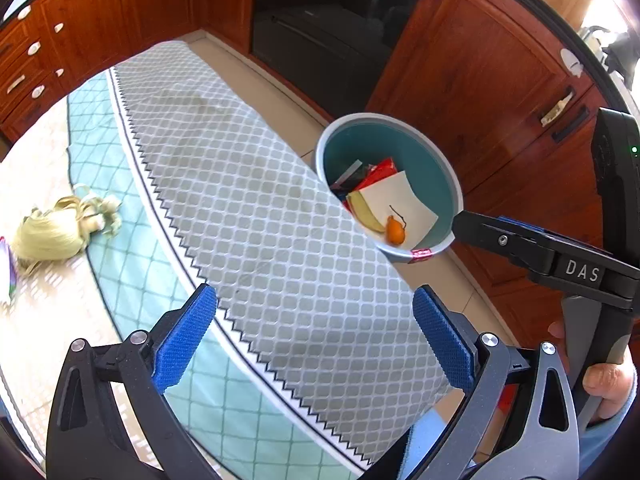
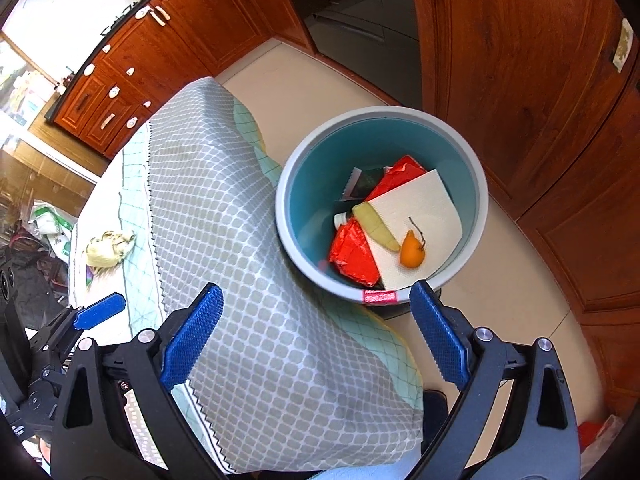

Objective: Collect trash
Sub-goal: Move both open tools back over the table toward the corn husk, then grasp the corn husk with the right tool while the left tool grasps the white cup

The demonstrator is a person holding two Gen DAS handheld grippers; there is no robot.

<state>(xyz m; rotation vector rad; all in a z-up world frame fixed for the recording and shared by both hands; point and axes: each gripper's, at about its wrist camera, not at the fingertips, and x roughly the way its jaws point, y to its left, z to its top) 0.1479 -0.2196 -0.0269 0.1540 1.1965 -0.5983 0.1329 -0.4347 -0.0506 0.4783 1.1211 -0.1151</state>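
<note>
A grey trash bin (image 1: pixel 360 118) (image 2: pixel 380 111) with a teal inside stands on the floor beside the table. It holds a white napkin (image 1: pixel 400 200) (image 2: pixel 420 216), a small orange fruit (image 1: pixel 396 231) (image 2: pixel 412 254), a peel strip (image 1: pixel 366 214) (image 2: pixel 378 224) and red wrappers (image 1: pixel 380 170) (image 2: pixel 354 252). A pale yellow crumpled bundle (image 1: pixel 64 224) (image 2: pixel 108 250) lies on the table, far left. My left gripper (image 1: pixel 316 336) (image 2: pixel 100 310) is open and empty over the cloth. My right gripper (image 2: pixel 316 336) (image 1: pixel 472 226) is open and empty, just short of the bin's near rim.
A grey patterned cloth (image 1: pixel 256 200) (image 2: pixel 240 240) overlies a mint checked one (image 1: pixel 132 272) on the table. A wrapper (image 1: pixel 6 264) lies beside the bundle. Wooden cabinets (image 1: pixel 480 80) (image 2: pixel 520 80) and a dark oven (image 1: pixel 328 32) ring the tiled floor. A hand (image 1: pixel 608 380) holds the right gripper.
</note>
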